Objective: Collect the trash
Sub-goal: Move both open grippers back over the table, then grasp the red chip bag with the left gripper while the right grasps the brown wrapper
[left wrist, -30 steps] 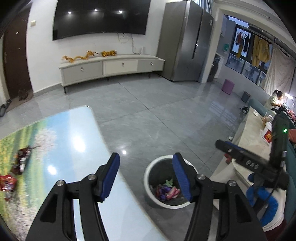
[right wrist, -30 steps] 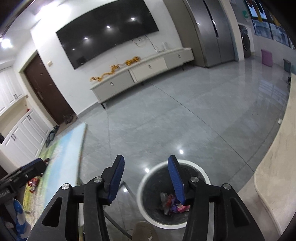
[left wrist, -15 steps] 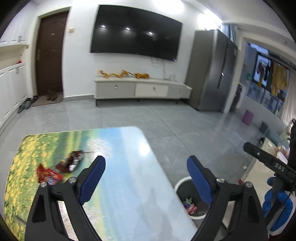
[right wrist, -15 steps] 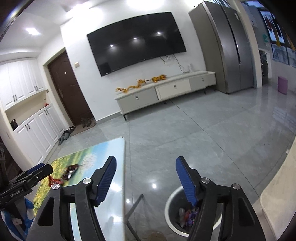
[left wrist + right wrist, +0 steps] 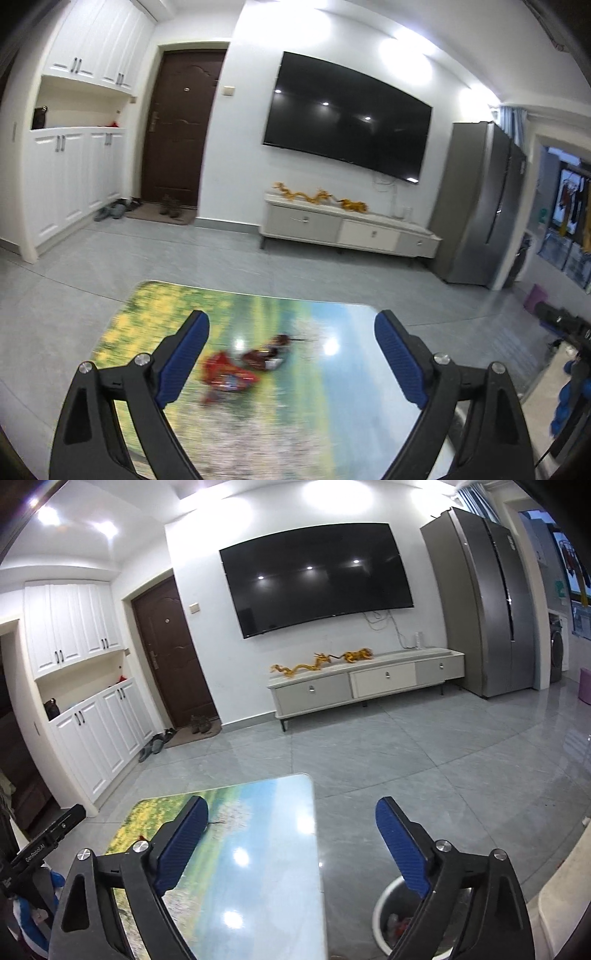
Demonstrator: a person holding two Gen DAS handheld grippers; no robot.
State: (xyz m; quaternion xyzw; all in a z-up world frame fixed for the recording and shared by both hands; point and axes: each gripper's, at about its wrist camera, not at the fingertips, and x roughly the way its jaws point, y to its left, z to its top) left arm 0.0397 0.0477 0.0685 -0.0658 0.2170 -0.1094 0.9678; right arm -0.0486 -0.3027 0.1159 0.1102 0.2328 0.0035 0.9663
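Two wrappers lie on the table (image 5: 332,424) with the landscape print: a red wrapper (image 5: 225,376) and a dark wrapper (image 5: 264,356) touching it on the far side. Both are blurred in the left wrist view, so we cannot read what they are. Our left gripper (image 5: 291,363) hangs above the near part of the table, its jaws spread wide and holding nothing, and the two wrappers show between its fingers. Our right gripper (image 5: 291,843) is also released and empty, near the right edge of the table. The trash bin (image 5: 384,915) stands on the floor just beside that edge, with some coloured litter already inside.

We judge that the step in hand is the reach for the next piece. The next move calls for lowering the left gripper to the table around the red wrapper, then closing on it.
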